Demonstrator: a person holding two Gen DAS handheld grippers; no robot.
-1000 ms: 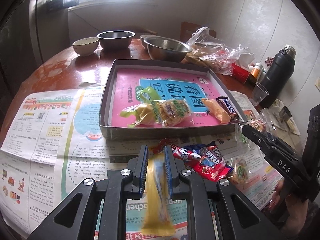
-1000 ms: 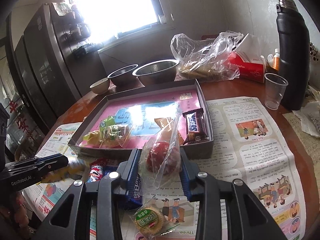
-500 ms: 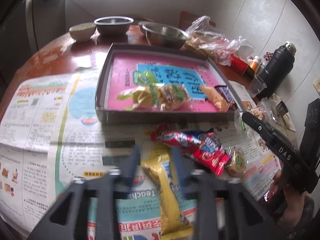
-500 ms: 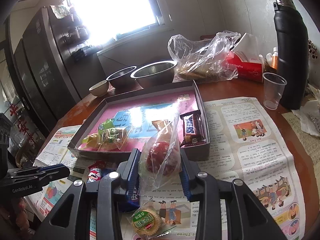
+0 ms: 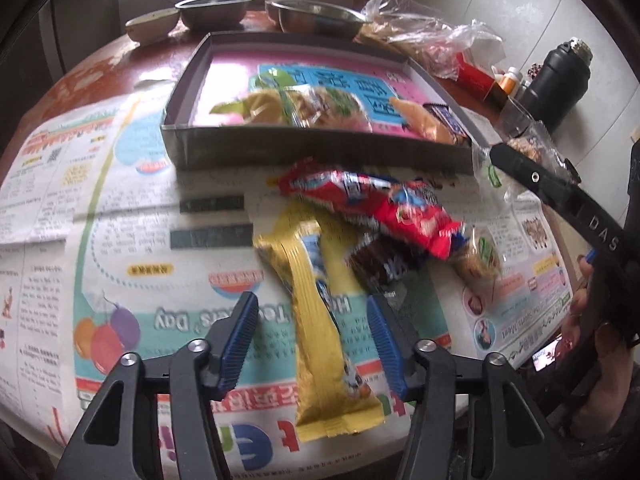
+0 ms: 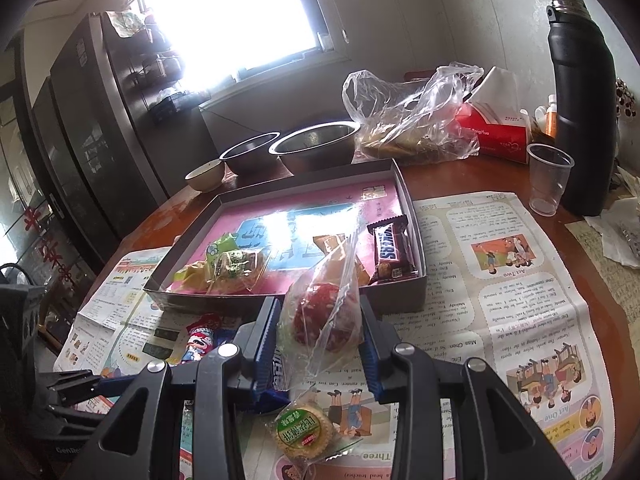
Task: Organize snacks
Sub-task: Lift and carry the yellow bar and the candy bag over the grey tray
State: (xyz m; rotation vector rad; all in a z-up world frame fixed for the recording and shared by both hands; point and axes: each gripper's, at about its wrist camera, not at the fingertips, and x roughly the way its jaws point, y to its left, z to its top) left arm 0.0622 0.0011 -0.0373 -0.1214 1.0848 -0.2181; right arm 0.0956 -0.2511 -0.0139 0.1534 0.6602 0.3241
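- My left gripper (image 5: 312, 344) stood with its blue ribbed pads apart, astride the long yellow foil snack bar (image 5: 320, 320). The jaws had just been closing a little, with the bar between them but neither pad visibly pressing on it.
- The yellow bar lay flat on the printed newspaper (image 5: 120, 240) in front of the shallow grey cardboard tray with the pink liner (image 5: 320, 152). Its far end sat beside the red-and-blue crinkled snack packet (image 5: 372, 204).
- My right gripper (image 6: 318, 340) was clamped on a clear plastic bag holding a red snack (image 6: 324, 312), raised near the tray's front wall (image 6: 400, 300).
- A round biscuit in a green-labelled clear wrapper (image 6: 304, 428) lay on the paper beneath that gripper.
- I judged the step in hand to be re-gripping the yellow bar for transfer to the tray.
- The next move called for closing the left pads squarely on the bar's flanks, then lifting it clear of the red packet and over the tray wall.
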